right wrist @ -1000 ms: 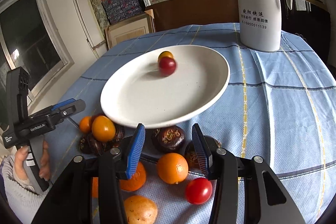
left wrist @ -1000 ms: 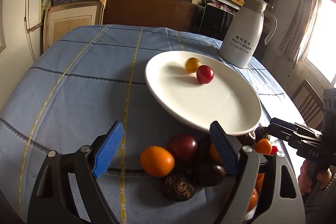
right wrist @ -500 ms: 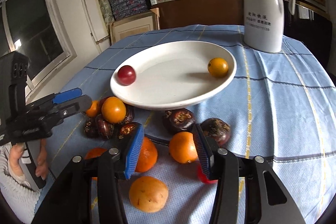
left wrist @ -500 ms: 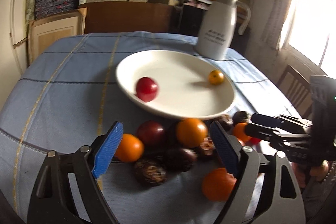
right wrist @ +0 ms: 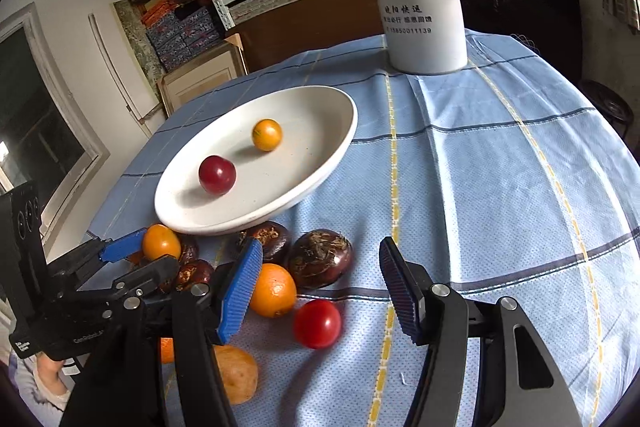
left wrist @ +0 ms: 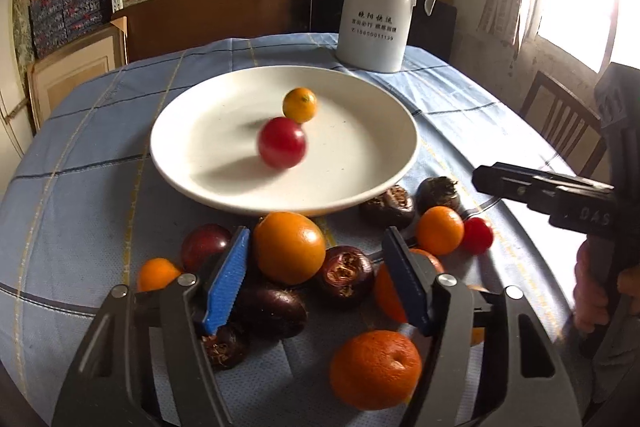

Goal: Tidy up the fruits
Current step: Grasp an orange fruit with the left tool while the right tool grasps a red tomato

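Room: storage shelves stacked with woven boxes behind a round table under a blue checked cloth (right wrist: 500, 155).
Landmark: white plate (left wrist: 360, 163), near the table's middle; its near edge rests on dark fruit in the right wrist view.
On the plate: one red cherry tomato (left wrist: 282, 143), blurred, and one small orange-yellow fruit (left wrist: 300, 104) just behind it.
Behind the plate: white jug (left wrist: 376, 7), upright, printed with dark lettering.
In front of the plate: loose heap on the cloth of oranges, dark brown water chestnuts (right wrist: 320, 259) and another red tomato (right wrist: 317, 323).
Left gripper (left wrist: 316, 275): jaws half open, just been closing; a large orange (left wrist: 289, 247) and a dark chestnut sit between the blue pads (left wrist: 226, 283), the left pad beside the orange, contact not clear.
Right gripper (right wrist: 320, 283): jaws half open, just been opening; an orange (right wrist: 274, 290) lies just beside the left pad, the loose tomato in the gap, nothing clamped.
Person: a hand (left wrist: 596, 291) holds the right gripper's handle, right of the plate.
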`<action>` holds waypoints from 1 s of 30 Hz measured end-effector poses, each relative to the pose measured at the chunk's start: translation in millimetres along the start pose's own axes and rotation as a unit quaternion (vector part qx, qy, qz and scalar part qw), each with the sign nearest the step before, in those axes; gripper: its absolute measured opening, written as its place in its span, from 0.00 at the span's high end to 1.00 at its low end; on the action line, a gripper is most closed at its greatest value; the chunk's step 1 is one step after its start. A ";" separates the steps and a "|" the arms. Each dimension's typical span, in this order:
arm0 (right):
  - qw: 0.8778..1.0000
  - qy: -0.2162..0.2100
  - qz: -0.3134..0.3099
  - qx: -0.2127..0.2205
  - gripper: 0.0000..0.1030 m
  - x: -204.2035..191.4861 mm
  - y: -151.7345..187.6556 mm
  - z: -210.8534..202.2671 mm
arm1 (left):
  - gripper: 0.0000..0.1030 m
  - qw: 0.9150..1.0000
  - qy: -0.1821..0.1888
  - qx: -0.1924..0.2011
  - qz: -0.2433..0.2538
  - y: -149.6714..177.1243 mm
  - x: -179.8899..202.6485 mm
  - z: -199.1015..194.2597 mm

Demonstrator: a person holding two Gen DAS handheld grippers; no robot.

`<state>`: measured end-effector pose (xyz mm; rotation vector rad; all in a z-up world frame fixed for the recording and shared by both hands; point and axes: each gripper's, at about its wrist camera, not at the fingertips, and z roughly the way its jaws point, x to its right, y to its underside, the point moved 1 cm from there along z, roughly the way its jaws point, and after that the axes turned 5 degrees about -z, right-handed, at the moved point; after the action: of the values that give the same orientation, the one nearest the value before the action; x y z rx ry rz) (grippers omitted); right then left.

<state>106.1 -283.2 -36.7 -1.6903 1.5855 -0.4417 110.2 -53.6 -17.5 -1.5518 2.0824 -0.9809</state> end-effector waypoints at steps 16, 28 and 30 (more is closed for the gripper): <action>0.999 -0.025 -0.010 -0.030 0.41 4.1 34.2 -4.9 | 0.64 1.000 0.028 0.012 -0.003 10.6 -4.9 -15.2; 0.996 -0.052 -0.018 -0.067 0.72 -2.8 38.0 13.3 | 0.64 0.999 0.035 0.013 -0.012 11.4 -8.7 -17.4; 0.996 -0.055 -0.015 -0.063 0.73 -1.9 37.8 11.8 | 0.64 0.999 0.039 0.012 -0.015 10.3 -8.5 -17.2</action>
<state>87.9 -275.6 -71.1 -1.8042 1.5364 -0.2638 94.7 -38.7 -13.9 -1.5603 2.0979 -1.0889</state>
